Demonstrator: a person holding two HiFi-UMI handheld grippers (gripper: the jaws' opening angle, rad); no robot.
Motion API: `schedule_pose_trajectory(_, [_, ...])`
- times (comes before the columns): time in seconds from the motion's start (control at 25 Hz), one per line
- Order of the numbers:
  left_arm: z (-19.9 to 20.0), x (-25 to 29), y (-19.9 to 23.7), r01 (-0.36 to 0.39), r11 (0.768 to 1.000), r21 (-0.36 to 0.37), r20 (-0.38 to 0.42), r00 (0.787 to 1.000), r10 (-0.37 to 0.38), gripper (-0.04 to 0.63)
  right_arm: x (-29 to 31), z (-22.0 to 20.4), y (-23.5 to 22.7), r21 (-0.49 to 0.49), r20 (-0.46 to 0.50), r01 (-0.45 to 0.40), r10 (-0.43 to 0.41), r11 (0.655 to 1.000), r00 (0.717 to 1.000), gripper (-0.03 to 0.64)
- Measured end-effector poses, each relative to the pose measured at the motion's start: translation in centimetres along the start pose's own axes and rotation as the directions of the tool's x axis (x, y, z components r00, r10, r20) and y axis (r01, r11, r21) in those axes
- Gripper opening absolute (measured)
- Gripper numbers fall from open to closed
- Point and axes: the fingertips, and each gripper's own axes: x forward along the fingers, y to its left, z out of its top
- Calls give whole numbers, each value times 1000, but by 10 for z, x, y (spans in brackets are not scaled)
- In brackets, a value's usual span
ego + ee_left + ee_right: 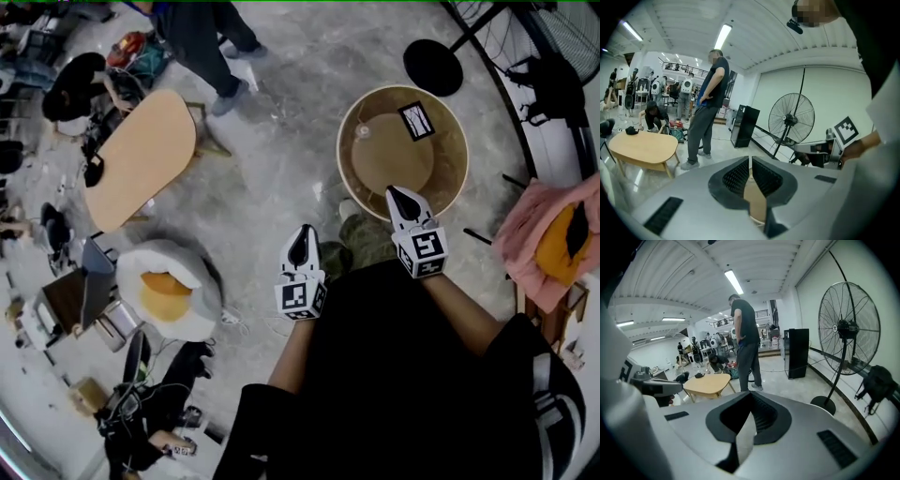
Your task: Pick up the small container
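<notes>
A round wooden table (pixel 448 178) stands ahead of me in the head view. On its far left part sits a small pale container (pixel 362 132), and a card with a black marker (pixel 416 120) lies near it. My right gripper (pixel 403 201) hovers at the table's near rim, shut and empty. My left gripper (pixel 300 246) is held off the table over the floor, also shut with nothing in it. In the left gripper view (pixel 750 160) and the right gripper view (pixel 751 394) the jaw tips meet, and both look out level across the room, so the container is hidden there.
A beige oval table (pixel 141 159) and a standing person (pixel 202 42) are at the far left. An egg-shaped cushion (pixel 169 286) lies on the floor to my left. A pedestal fan (pixel 848 329), its base (pixel 433 67) and a pink cloth (pixel 534 234) are on the right.
</notes>
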Motion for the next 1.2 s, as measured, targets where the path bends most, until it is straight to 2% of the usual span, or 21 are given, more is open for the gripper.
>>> schedule_pose_trajectory(0.16, [-20, 40, 20, 39, 999, -5, -50, 998, -40, 38, 20, -5, 1, 6, -13, 0, 0, 1000, 1000, 21])
schedule_pose_trajectory(0.24, [-34, 65, 26, 86, 996, -7, -79, 993, -86, 38, 29, -17, -3, 18, -29, 36, -35, 999, 999, 21])
schedule_pose_trajectory(0.4, [-54, 120, 38, 184, 981, 56, -114, 978, -176, 38, 57, -27, -9, 124, -28, 118, -115, 985, 993, 21])
schedule_pose_trajectory(0.48, [-61, 149, 39, 226, 971, 84, -122, 969, -215, 38, 71, -31, -10, 135, -31, 130, -127, 982, 991, 21])
schedule_pose_trajectory(0.64, [-84, 201, 39, 353, 925, 137, -175, 928, -328, 38, 96, -37, -11, 127, -9, 125, -125, 984, 992, 21])
schedule_pose_trajectory(0.76, [-100, 236, 42, 417, 895, 160, -225, 898, -378, 40, 109, -41, -20, 128, 11, 119, -122, 985, 992, 21])
schedule_pose_trajectory(0.96, [-118, 291, 30, 487, 847, 215, -269, 863, -428, 40, 113, -74, -62, 156, -17, 207, -207, 966, 978, 21])
schedule_pose_trajectory(1.2, [-132, 300, 15, 542, 812, 218, -285, 831, -478, 40, 103, -105, -81, 173, -50, 297, -293, 939, 955, 21])
